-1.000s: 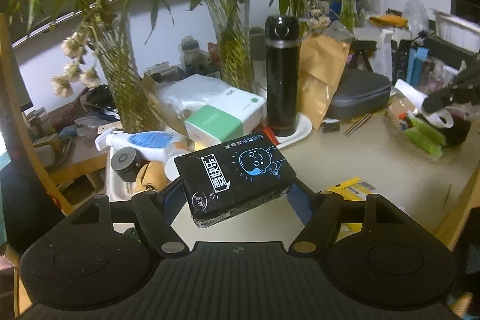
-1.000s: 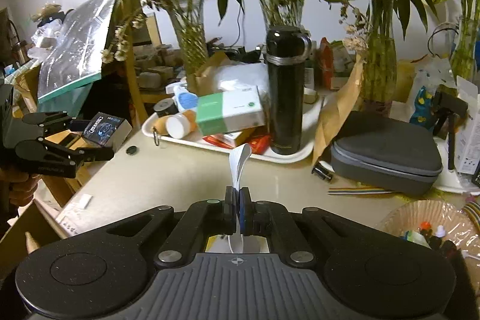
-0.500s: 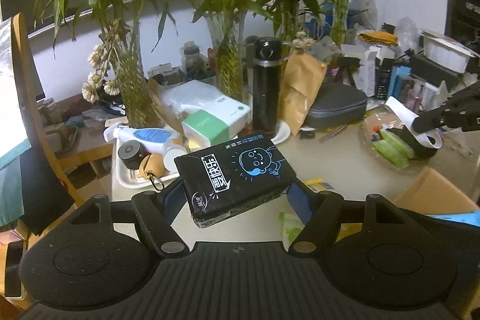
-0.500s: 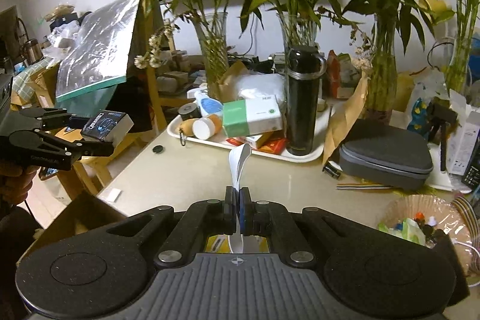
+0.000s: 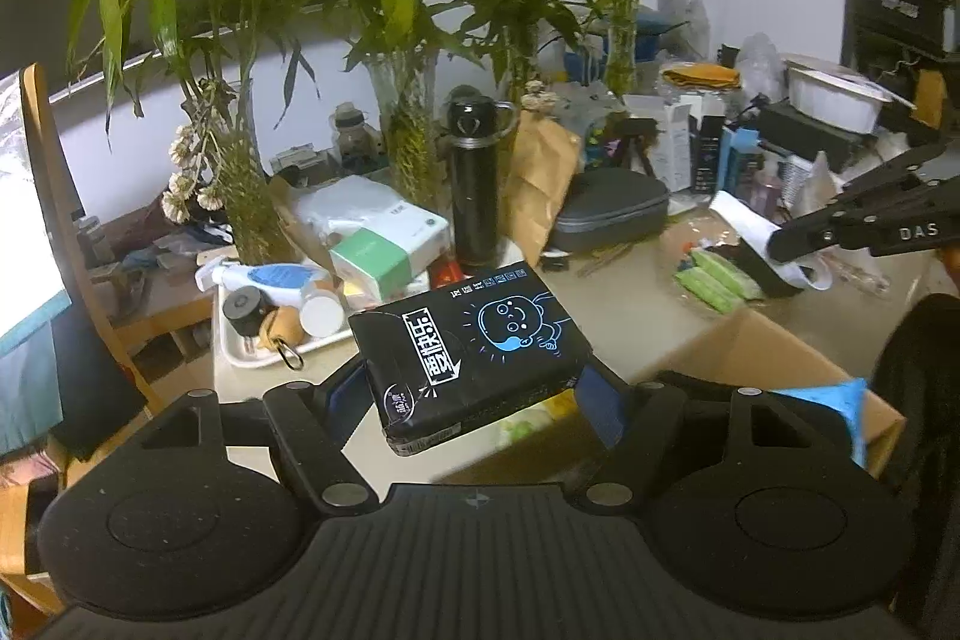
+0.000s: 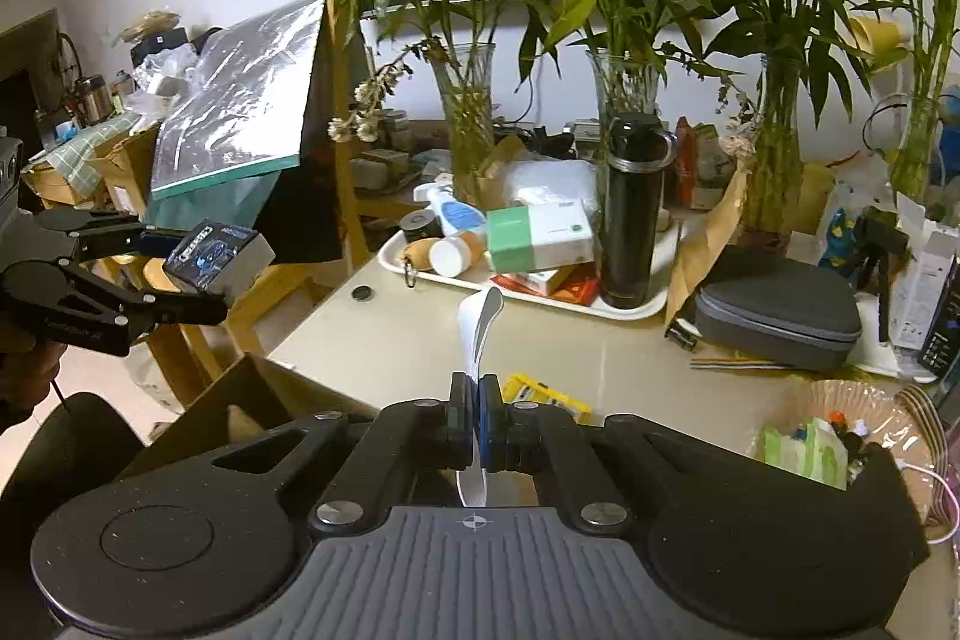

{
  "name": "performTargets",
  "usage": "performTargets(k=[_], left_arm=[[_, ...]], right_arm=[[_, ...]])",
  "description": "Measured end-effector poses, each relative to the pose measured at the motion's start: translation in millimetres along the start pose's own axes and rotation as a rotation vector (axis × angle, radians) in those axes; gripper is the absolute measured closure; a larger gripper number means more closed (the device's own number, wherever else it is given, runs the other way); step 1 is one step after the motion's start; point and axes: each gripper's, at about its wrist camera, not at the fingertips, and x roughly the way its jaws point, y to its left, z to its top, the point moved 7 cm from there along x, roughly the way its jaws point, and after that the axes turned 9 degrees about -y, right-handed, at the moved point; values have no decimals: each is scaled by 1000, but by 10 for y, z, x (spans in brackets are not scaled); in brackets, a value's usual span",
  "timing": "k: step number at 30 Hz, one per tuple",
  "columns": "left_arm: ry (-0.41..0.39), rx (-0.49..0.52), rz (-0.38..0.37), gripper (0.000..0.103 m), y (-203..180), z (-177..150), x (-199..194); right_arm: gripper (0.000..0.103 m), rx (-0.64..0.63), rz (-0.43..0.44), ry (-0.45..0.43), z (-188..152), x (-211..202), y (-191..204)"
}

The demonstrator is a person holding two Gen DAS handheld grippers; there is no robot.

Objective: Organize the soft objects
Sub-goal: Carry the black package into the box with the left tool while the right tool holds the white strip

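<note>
My left gripper (image 5: 474, 388) is shut on a black soft pack with a blue cartoon face (image 5: 474, 340), held in the air over the table's near edge. From the right wrist view the same pack (image 6: 216, 253) and left gripper (image 6: 198, 274) hang at the far left, beyond the table corner. My right gripper (image 6: 478, 421) is shut on a thin white strip (image 6: 477, 319) that stands up between the pads; in the left wrist view that strip (image 5: 762, 235) curls from the right gripper (image 5: 780, 244) at the right edge.
A white tray (image 6: 630, 307) holds a black flask (image 6: 633, 214), a green-and-white tissue box (image 6: 540, 238) and bottles. Vases of bamboo stand behind. A grey case (image 6: 774, 313), a wrapped basket (image 6: 840, 436) and an open cardboard box (image 5: 750, 358) lie nearby.
Both grippers have pulled back and risen from the table, each keeping its hold. More of the table and the cardboard box below has come into view.
</note>
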Motion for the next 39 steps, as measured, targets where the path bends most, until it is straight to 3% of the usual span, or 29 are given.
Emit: performTargets(k=[12, 26, 35, 39], left_arm=[[49, -41, -53, 32, -224, -182, -277], [147, -96, -87, 29, -410, -538, -280], [124, -145, -129, 20, -462, -621, -258], [110, -139, -113, 20, -468, -629, -294]], right_arm=[[99, 12, 28, -5, -116, -289, 212], [99, 14, 47, 6, -282, -479, 391], [99, 21, 46, 9, -339, -521, 424], [99, 29, 38, 13, -378, -546, 411]])
